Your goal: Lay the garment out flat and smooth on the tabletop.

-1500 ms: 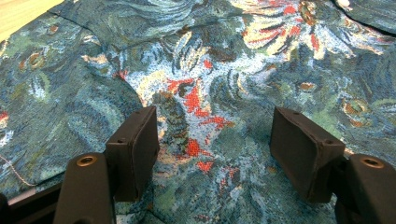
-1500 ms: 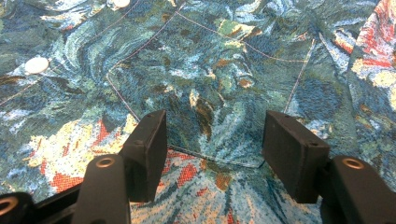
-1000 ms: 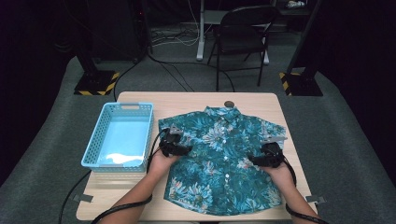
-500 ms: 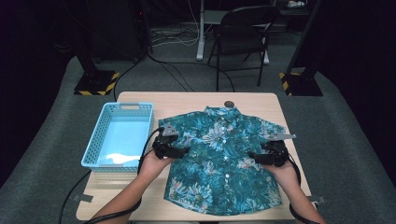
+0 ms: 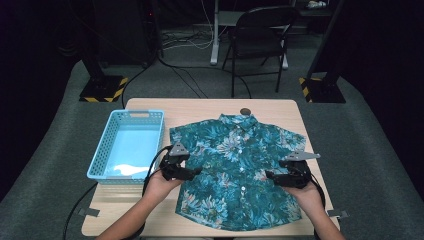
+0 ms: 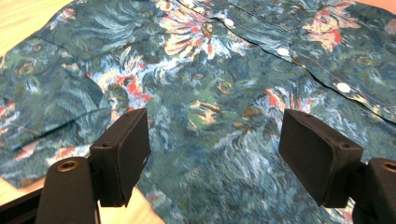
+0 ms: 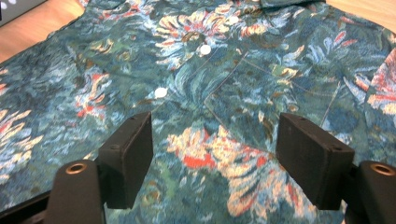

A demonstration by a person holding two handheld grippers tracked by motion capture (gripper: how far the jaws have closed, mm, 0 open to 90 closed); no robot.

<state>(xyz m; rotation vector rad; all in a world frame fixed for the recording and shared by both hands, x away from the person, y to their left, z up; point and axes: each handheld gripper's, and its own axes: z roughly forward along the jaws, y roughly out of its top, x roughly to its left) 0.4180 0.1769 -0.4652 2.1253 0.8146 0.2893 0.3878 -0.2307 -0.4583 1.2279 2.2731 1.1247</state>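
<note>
A teal short-sleeved shirt (image 5: 235, 170) with a flower print lies flat and buttoned on the wooden table (image 5: 210, 107), collar at the far side. My left gripper (image 5: 196, 172) hovers over the shirt's left side edge, pointing right. In the left gripper view its jaws stand wide apart over the printed cloth (image 6: 210, 93), and my left gripper (image 6: 212, 154) has nothing between them. My right gripper (image 5: 270, 175) hovers over the shirt's right side, pointing left. Its own view shows my right gripper (image 7: 212, 154) open above the button placket (image 7: 160, 92).
A light blue plastic basket (image 5: 129, 145) stands on the table left of the shirt, close to my left hand. A small dark round object (image 5: 245, 111) sits by the far table edge. A folding chair (image 5: 257, 45) and stand bases are on the floor beyond.
Both grippers have drawn back toward the near edge and lifted a little off the shirt. The left one moved slightly left; the shirt lies as before.
</note>
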